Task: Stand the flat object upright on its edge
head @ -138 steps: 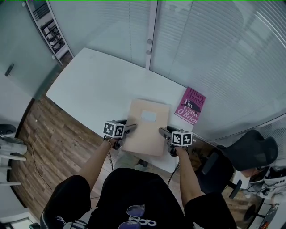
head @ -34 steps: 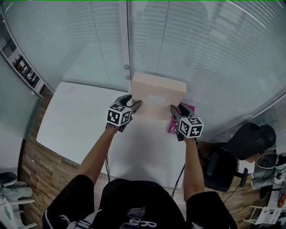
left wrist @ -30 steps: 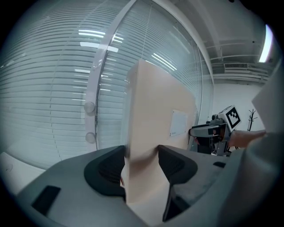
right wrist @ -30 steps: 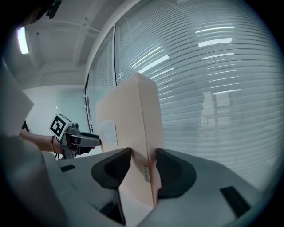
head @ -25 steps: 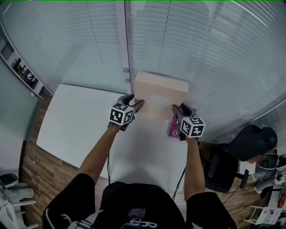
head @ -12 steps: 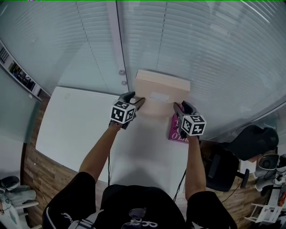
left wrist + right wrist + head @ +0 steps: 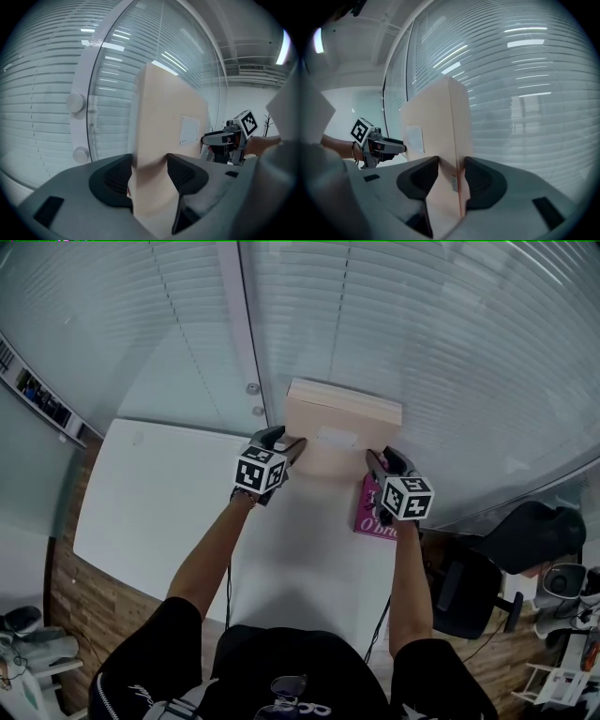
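Observation:
The flat beige object [image 7: 342,427], a thick board-like slab with a small white label, stands upright on its long edge at the far side of the white table [image 7: 159,502], close to the glass wall. My left gripper [image 7: 296,446] is shut on its left edge, whose pads [image 7: 117,176] press both faces. My right gripper [image 7: 373,458] is shut on its right edge. In the left gripper view the slab [image 7: 164,126] rises between the jaws of the left gripper [image 7: 149,174]. The right gripper view shows the slab [image 7: 436,126] clamped in the right gripper [image 7: 451,177]. Its bottom edge is hidden.
A pink book [image 7: 371,517] lies flat on the table under my right gripper. A glass wall with blinds stands just behind the slab, with a white post and two round knobs [image 7: 253,388]. A dark office chair [image 7: 525,540] stands right of the table.
The slab lay flat near the table's front edge; now it stands upright at the far side. Over the last second both grippers carried it slightly nearer the glass.

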Tool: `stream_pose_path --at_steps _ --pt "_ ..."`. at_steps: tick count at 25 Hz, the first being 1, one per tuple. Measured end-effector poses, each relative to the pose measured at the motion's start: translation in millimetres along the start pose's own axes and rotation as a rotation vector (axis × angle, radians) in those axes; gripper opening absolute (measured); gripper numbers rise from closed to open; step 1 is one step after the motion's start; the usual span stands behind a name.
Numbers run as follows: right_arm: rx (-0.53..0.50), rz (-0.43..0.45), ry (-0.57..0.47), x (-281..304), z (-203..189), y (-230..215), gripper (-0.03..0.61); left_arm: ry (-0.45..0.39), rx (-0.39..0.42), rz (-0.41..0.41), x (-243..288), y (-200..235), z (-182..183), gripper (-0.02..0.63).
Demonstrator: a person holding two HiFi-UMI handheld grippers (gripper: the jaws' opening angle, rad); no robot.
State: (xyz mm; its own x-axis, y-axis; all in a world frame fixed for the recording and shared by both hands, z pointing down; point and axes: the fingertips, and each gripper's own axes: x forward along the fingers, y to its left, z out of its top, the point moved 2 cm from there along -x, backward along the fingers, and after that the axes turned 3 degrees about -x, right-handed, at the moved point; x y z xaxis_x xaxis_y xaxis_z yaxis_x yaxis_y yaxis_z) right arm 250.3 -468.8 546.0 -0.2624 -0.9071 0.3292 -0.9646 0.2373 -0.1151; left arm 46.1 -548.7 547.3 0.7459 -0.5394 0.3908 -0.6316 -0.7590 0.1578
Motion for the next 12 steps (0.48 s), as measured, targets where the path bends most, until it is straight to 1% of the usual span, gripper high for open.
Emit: stream_pose_path --at_steps 12 --pt "-0.015 -0.008 0.005 9.6 -2.1 -8.1 0.19 -0.002 0.007 0.008 11.6 4.4 -1.8 0.256"
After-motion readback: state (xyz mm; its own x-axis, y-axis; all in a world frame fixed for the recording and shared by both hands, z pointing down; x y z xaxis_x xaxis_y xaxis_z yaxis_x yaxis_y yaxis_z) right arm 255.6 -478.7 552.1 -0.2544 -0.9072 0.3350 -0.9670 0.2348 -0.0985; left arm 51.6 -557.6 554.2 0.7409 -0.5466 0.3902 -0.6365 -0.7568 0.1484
